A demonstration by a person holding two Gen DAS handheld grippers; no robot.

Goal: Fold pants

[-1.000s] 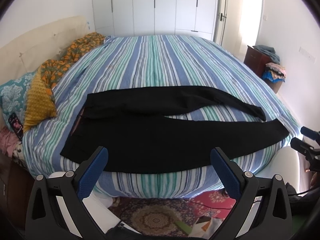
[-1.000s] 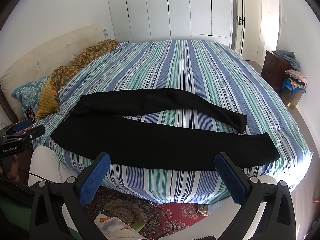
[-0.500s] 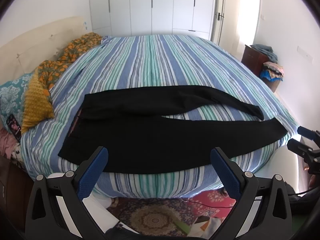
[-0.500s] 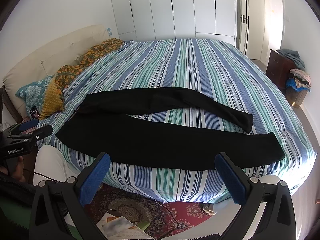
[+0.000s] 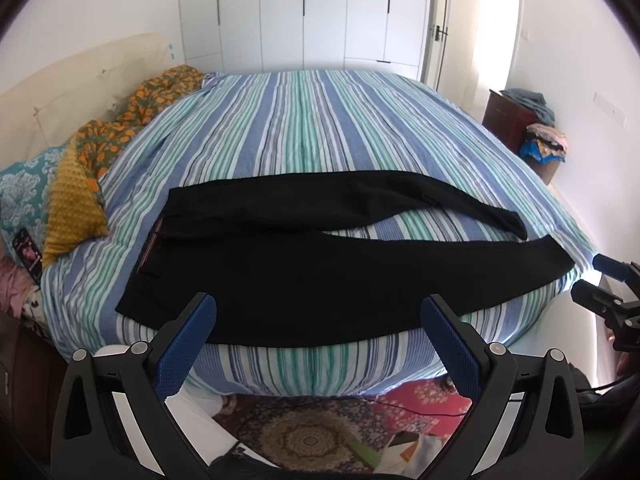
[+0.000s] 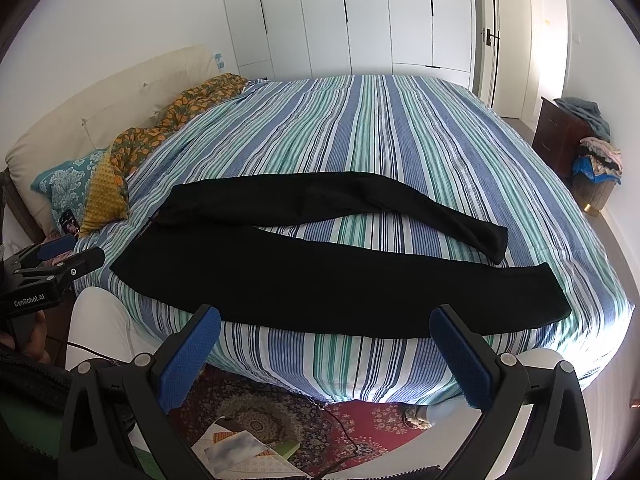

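1. Black pants (image 5: 320, 276) lie flat near the striped bed's (image 5: 320, 128) front edge, legs apart.
2. My left gripper (image 5: 318, 338) and right gripper (image 6: 324, 342) hover short of them, jaws wide, empty.
3. I'd grab far leg's hem (image 6: 494, 242) plus waistband (image 5: 154, 236), lay it evenly over the near leg.

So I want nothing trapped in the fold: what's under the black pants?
The black pants lie flat on the striped bedspread, which shows all around them and between the legs. Anything directly beneath the fabric is covered, though no lump shows.
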